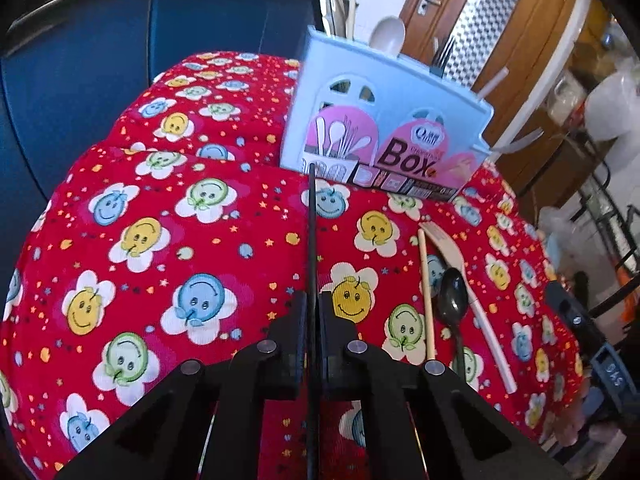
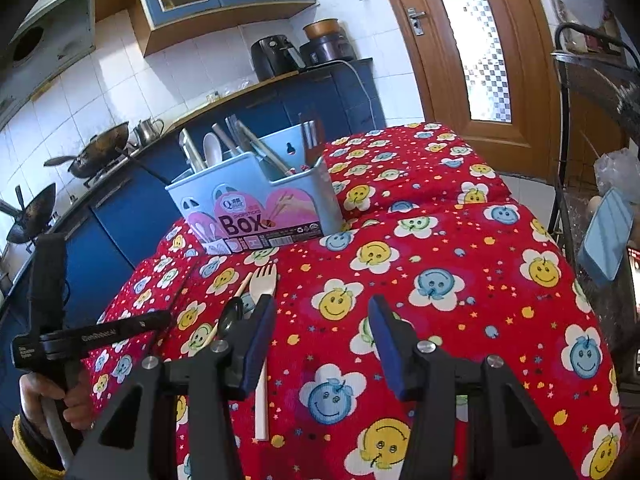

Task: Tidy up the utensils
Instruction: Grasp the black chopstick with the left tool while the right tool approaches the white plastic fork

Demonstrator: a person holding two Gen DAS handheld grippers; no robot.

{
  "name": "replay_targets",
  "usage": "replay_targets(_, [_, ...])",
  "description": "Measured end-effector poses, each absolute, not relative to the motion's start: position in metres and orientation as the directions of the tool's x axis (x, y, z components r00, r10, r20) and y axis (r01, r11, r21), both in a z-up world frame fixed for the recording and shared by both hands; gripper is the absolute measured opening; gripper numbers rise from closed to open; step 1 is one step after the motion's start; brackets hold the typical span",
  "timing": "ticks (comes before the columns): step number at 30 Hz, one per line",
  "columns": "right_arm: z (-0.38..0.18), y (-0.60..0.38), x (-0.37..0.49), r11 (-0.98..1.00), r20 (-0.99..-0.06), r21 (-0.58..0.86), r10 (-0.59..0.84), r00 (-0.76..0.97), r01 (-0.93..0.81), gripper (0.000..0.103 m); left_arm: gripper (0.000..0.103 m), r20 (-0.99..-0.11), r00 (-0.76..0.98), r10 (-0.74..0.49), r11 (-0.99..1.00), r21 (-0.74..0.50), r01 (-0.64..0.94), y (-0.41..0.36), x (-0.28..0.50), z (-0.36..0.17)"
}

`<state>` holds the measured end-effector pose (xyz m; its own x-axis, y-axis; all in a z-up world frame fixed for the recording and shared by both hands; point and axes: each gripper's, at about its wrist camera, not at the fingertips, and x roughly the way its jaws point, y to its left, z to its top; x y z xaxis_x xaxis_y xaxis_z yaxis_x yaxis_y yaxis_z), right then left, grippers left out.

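Note:
My left gripper is shut on a thin black chopstick, which runs forward between the pads toward the light-blue utensil box. Right of it on the red cloth lie a wooden chopstick, a black spoon and a cream fork. In the right wrist view my right gripper stands open above the cloth with nothing between its fingers. The fork, spoon and wooden chopstick lie just left of its left finger. The box holds several utensils.
The table wears a red smiley-flower cloth. Blue cabinets with woks line the left. A wooden door stands behind, and a metal rack is at the right. A person's hand holds the left tool at the lower left.

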<state>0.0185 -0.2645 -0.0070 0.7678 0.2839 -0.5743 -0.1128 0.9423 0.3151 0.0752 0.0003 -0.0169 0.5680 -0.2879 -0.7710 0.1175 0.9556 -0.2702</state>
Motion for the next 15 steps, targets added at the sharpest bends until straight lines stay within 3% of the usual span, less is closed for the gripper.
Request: replay_targets(15, [-0.008,-0.227,0.041,0.943,-0.734,0.257,0.333,0.592,-0.212,0.053,0.005,-0.609,0.727,-0.317,0.934,-0.335,0.127,0.03,0.045,0.021])
